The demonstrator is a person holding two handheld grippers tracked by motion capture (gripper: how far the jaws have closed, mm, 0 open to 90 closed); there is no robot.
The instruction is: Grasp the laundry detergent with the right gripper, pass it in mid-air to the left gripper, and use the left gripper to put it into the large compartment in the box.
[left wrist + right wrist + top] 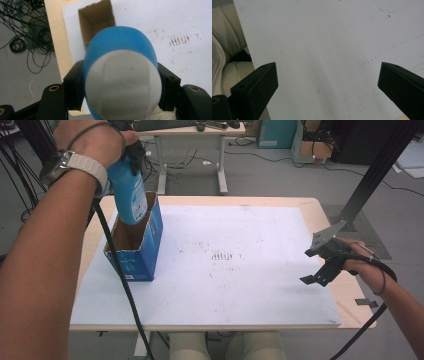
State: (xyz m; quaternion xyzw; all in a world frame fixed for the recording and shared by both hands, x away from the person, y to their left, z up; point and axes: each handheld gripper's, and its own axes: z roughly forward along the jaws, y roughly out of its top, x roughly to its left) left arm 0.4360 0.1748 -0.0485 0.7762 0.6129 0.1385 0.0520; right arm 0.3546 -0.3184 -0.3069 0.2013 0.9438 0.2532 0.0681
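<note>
My left gripper (131, 157) is clamped on a blue bottle (127, 190). In the high view the bottle hangs nearly upright, a little tilted, with its lower end just over the open top of a blue carton box (135, 245); I cannot tell if it touches the rim of the box. The box stands at the far left part of the white board (240, 270) that covers the wooden table (350, 310). Its brown inside is visible and the flaps are open.

In the left gripper view the two black jaws press on both sides of the bottle (120, 75), whose grey-white end faces the camera, and the box opening (96, 22) lies behind it.

The bottle carries a pale label with printing, and the box has white printing low on its front side, but both are too small and blurred for me to read. There are dark smudged marks (222, 256) in the middle of the board; they are not legible words.

My right gripper (320, 265) rests low at the right edge of the board, well apart from the box. Its jaws stand wide with nothing between them.
</note>
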